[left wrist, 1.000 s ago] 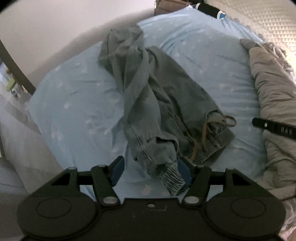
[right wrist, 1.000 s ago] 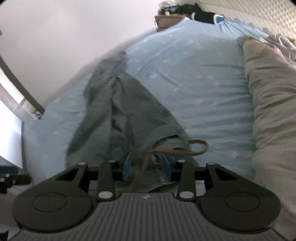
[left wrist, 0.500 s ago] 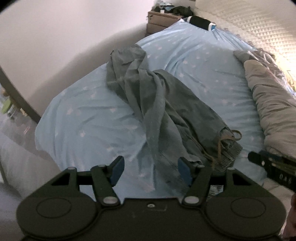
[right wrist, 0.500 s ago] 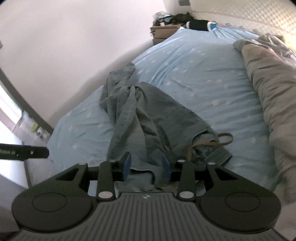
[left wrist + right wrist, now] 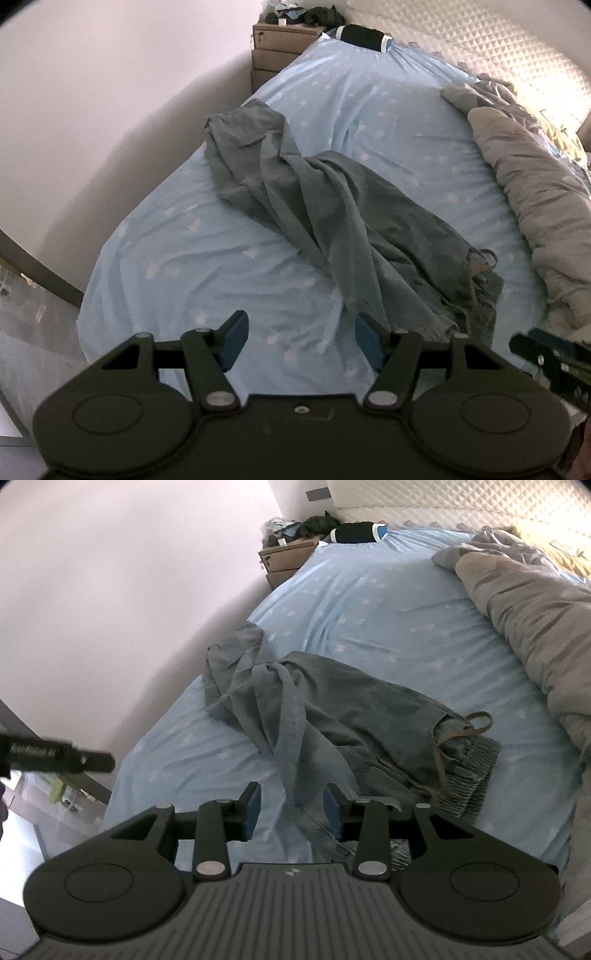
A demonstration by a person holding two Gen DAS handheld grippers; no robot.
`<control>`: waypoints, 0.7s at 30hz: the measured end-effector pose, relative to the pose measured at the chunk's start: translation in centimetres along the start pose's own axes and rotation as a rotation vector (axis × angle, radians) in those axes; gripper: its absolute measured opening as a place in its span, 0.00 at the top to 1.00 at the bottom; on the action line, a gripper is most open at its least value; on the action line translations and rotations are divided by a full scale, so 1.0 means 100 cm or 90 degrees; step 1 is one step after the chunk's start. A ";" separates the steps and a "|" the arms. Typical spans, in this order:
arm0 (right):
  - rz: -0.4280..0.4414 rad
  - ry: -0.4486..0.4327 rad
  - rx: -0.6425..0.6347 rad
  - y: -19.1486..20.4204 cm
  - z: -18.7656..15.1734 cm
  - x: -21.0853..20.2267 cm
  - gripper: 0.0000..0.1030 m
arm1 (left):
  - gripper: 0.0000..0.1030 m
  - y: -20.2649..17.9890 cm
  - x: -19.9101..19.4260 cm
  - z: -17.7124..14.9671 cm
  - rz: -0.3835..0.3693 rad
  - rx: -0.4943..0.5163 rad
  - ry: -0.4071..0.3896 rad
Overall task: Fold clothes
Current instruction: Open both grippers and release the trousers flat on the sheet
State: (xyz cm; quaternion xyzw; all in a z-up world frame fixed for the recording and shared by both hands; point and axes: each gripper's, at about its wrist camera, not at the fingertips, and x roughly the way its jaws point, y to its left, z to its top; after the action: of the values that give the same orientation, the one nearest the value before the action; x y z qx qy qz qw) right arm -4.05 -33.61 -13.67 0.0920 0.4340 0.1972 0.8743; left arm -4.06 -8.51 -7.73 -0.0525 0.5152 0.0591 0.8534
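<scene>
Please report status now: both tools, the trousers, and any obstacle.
Left tool open, empty. Right tool open astride a trouser fold, not gripping. Grey-blue trousers crumpled, unfolded on the blue sheet. Grey duvet beside the waistband.

Dim room, upper-right glare, fisheye-bent edges

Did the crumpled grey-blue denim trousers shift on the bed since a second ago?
Yes. The crumpled grey-blue denim trousers have been drawn out longer along the light-blue star-print sheet, cuffs staying near the wall-side edge, waistband pulled towards the grey duvet.

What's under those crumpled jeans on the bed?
The jeans lie on the light blue star-print sheet, which shows all around them. Anything beneath the cloth itself is covered and can't be seen.
</scene>
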 end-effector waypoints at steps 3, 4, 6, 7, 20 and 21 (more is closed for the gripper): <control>0.007 -0.001 0.009 -0.005 0.006 0.010 0.61 | 0.42 0.000 0.004 0.014 0.014 0.002 0.001; 0.013 0.000 0.014 -0.005 0.009 0.014 0.61 | 0.42 0.000 0.005 0.019 0.020 0.002 0.004; 0.026 0.007 0.014 -0.004 0.014 0.024 0.61 | 0.42 -0.001 0.005 0.028 0.028 0.004 0.005; 0.033 0.011 0.012 -0.004 0.017 0.029 0.61 | 0.42 -0.002 0.004 0.031 0.034 0.008 0.006; 0.062 0.027 0.011 0.016 0.051 0.076 0.55 | 0.42 0.023 0.033 0.086 0.040 0.017 0.020; 0.056 0.029 0.015 0.018 0.055 0.083 0.54 | 0.42 0.029 0.038 0.092 0.038 0.018 0.024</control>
State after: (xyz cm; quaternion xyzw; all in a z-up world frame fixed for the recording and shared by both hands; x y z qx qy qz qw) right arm 4.35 -28.37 -15.70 0.1167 0.4512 0.2325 0.8536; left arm 5.24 -4.08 -6.94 -0.0259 0.5331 0.0761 0.8422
